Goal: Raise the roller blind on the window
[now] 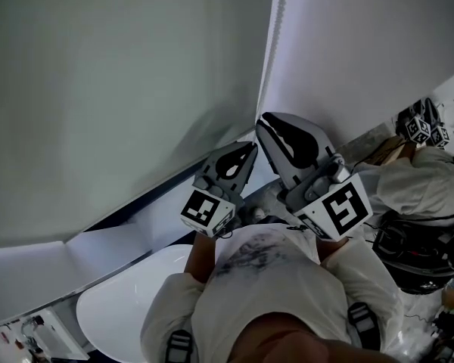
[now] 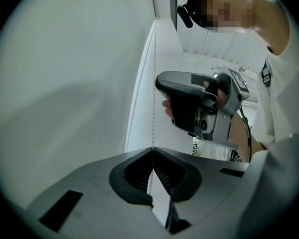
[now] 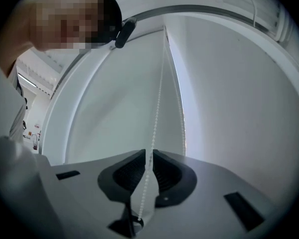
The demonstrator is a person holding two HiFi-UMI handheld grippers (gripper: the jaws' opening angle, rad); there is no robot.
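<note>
The pale roller blind (image 1: 121, 89) hangs down over the window at the left. Its white bead chain (image 1: 278, 29) falls along the blind's right edge. My left gripper (image 2: 152, 150) is shut on one strand of the chain (image 2: 153, 98), which runs straight up from the jaw tips; the second strand (image 2: 134, 98) hangs free to its left. My right gripper (image 3: 148, 153) is higher on the chain (image 3: 158, 98). Its jaws stand a narrow gap apart with the beads passing between them. In the head view the left gripper (image 1: 251, 148) sits just below and left of the right gripper (image 1: 263, 123).
A white sill (image 1: 136, 240) runs under the blind, and a round white tabletop (image 1: 129, 301) lies below it. At the right are a white wall (image 1: 363, 51), another person's sleeve (image 1: 424, 184), marker cubes (image 1: 424, 131) and dark cables (image 1: 416, 248).
</note>
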